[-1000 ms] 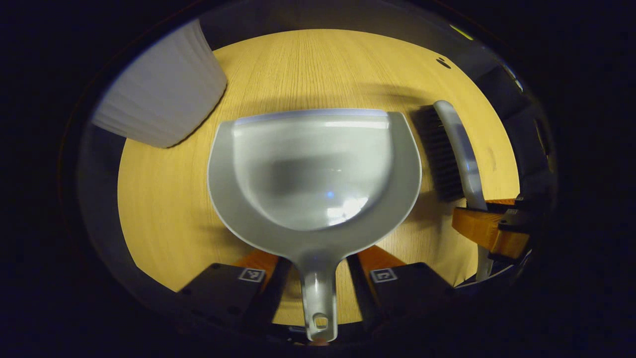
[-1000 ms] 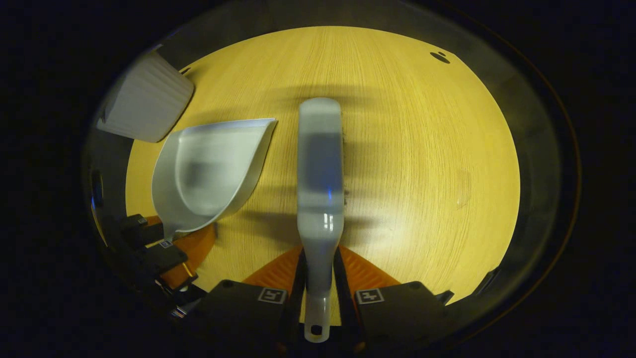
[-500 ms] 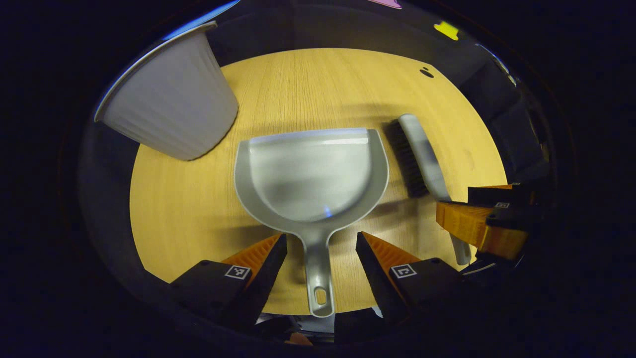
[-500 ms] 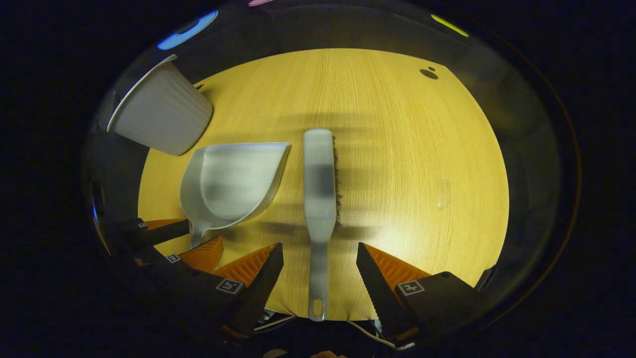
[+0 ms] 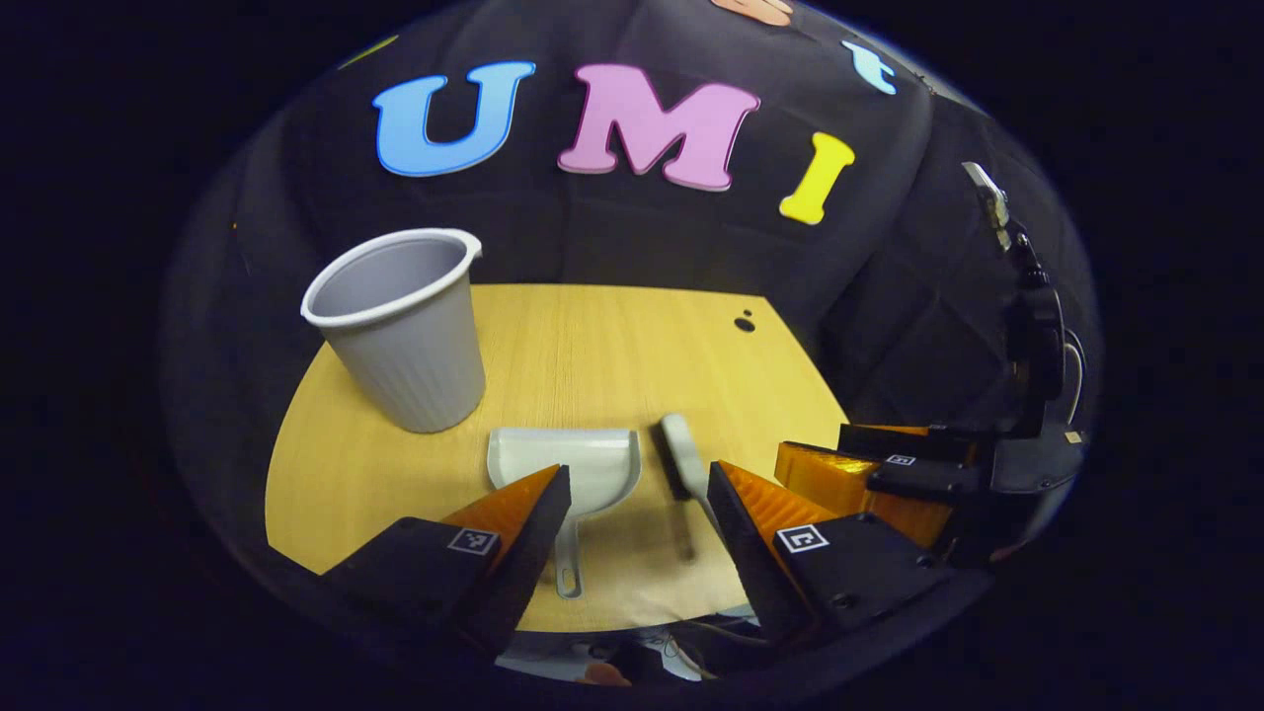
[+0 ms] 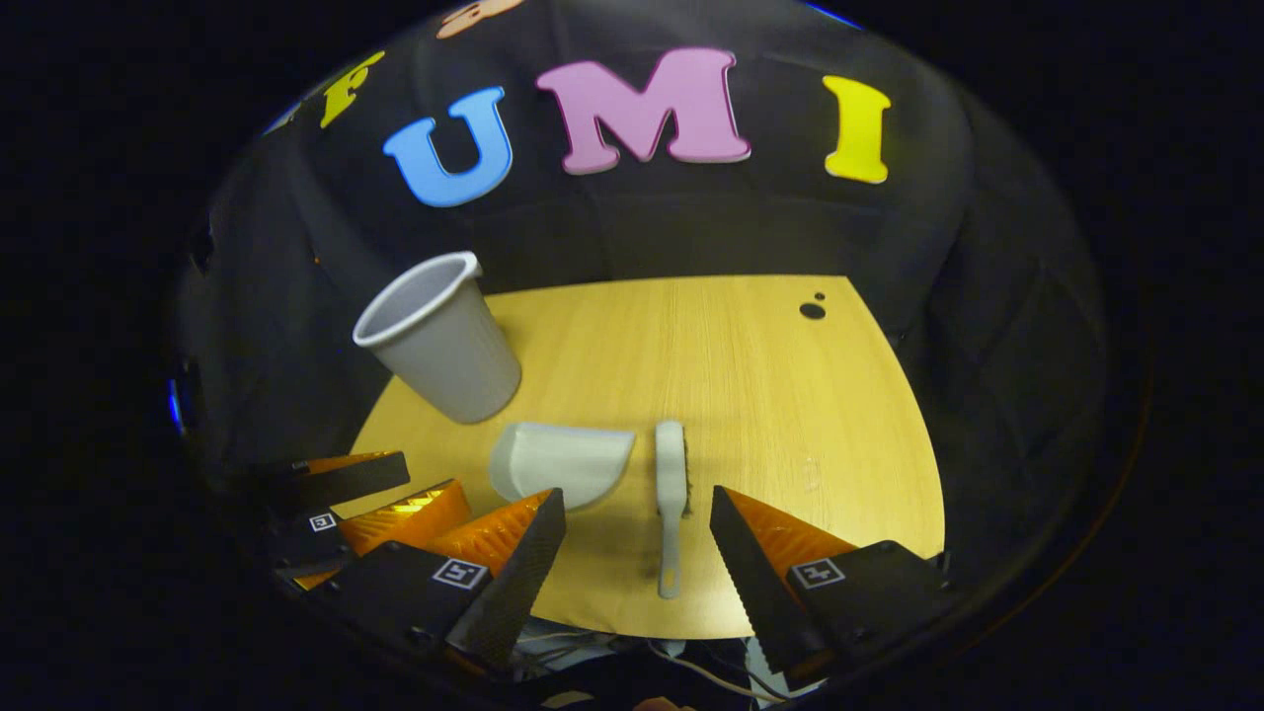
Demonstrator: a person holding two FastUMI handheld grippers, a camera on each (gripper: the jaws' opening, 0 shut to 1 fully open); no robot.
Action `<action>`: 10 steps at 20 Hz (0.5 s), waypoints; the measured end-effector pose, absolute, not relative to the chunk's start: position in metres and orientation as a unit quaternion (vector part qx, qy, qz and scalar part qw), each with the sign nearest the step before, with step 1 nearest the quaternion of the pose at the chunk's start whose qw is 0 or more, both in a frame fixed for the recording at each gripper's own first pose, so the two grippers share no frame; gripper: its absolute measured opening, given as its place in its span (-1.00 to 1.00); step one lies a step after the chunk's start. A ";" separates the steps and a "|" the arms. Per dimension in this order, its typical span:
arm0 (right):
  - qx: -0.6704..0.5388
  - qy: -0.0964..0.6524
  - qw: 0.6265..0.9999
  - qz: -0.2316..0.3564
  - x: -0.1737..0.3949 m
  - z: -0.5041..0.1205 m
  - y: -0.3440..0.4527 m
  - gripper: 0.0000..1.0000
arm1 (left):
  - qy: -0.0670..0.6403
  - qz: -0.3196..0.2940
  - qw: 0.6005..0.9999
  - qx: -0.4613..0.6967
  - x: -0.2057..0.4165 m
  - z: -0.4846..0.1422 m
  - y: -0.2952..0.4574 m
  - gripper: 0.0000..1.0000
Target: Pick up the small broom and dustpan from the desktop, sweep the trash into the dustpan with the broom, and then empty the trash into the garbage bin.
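Lying flat on the wooden desk, the grey dustpan was seen in the left gripper view with its handle pointed toward the camera, the handle's end hole showing between the fingers of the left claw. Those fingers were spread wide apart, with nothing held between them and no contact with the dustpan. Just beside the dustpan, on its right, the small broom was laid on the desk, dark bristles turned toward the dustpan. The pale ribbed garbage bin was stood upright near the desk's far left corner, behind the dustpan. At the right of this view the right claw was seen from the side, held near the desk's edge.

In the right gripper view the broom was found lying lengthwise between the spread fingers of the right claw, handle toward the camera, untouched by either finger; this claw too was open and empty. The dustpan was set just left of the broom, and the garbage bin farther back on the left. The left claw was seen low at the left. A small dark hole was marked near the desk's far right corner.
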State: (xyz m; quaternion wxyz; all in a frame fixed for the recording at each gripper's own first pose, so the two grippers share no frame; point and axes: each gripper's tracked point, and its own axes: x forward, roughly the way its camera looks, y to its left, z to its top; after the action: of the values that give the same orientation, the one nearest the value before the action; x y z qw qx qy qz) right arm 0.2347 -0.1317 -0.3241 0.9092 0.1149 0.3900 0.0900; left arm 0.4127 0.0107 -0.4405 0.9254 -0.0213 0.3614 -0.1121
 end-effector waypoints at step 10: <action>0.116 0.089 0.985 0.096 0.256 -0.217 -0.142 0.89 | 0.057 -0.102 0.993 0.021 0.415 -0.415 0.037 0.65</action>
State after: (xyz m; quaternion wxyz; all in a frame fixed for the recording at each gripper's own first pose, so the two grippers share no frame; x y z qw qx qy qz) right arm 0.2560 -0.1423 -0.2169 0.9846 0.1161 0.0890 0.0960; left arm 0.4148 0.0368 -0.4150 0.9929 0.0208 0.0567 -0.1024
